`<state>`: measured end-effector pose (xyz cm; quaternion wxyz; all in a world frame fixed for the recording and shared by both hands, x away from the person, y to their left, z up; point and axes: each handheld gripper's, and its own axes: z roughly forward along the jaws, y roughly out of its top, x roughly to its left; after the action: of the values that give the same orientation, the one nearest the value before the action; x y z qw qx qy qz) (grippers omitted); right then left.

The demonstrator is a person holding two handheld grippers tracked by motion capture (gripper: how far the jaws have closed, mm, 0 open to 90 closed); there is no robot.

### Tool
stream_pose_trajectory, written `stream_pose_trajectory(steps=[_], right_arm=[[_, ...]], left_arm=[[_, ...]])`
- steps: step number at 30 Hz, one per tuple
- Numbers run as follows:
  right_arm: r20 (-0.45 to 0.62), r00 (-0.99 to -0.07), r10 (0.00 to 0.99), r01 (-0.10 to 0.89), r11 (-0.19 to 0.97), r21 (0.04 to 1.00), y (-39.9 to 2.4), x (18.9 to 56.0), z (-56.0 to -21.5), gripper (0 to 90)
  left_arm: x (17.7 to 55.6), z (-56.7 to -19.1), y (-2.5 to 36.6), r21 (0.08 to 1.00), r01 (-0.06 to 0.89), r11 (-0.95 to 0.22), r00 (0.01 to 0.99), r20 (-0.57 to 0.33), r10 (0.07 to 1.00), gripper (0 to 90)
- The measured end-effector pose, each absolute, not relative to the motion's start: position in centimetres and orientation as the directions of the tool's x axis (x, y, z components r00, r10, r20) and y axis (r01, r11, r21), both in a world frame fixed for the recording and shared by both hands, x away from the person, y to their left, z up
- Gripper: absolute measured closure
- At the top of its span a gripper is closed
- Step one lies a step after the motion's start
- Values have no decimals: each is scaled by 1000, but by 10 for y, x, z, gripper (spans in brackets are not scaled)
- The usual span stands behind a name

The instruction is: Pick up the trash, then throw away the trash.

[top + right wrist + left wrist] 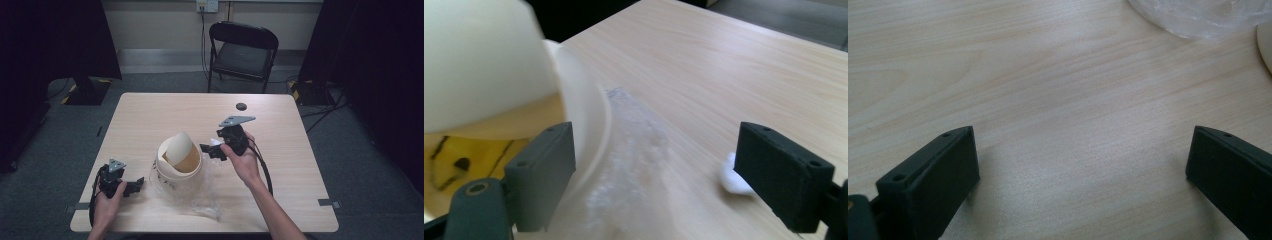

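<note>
- Cream bin [179, 159] with a swing lid sits near the middle of the wooden table [150, 115], a little toward the person's edge. Lid flap is tilted up; the opening shows a yellow-brown inside.
- Clear plastic bag [192, 192] is wrapped round the bin's base and spreads crumpled toward the near edge.
- Right gripper [214, 150] is held in the air just beside the bin's rim, on its right. Jaws stand wide apart with nothing between them.
- From the right gripper view: bin rim [584, 100] and plastic [634, 165] lie straight ahead; a small white wad [733, 179] rests on the table by the right-hand jaw.
- Left gripper [134, 186] is low at the near left corner, left of the bag and apart from it. Jaws wide, bare tabletop between them.
- Small dark disc [241, 106] lies at the far side of the table, well apart from everything.
- Black folding chair [242, 50] stands beyond the far edge.
</note>
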<state>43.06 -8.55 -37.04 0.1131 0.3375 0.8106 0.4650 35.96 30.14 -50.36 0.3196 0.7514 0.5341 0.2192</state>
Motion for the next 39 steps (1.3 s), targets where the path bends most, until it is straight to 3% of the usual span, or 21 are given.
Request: stream_pose_trajectory(steps=[9, 23, 39], right_arm=[[114, -673, 731, 516, 353, 781, -105, 458, -400, 235], [88, -675, 733, 549, 419, 723, -94, 498, -452, 320], [71, -676, 734, 570, 460, 681, -87, 515, -478, 439]], left_arm=[[360, -504, 301, 714, 663, -226, 334, -11, 942, 0], [360, -504, 301, 714, 663, -226, 334, -12, 943, 0], [360, -504, 301, 714, 663, -226, 333, -11, 943, 0]])
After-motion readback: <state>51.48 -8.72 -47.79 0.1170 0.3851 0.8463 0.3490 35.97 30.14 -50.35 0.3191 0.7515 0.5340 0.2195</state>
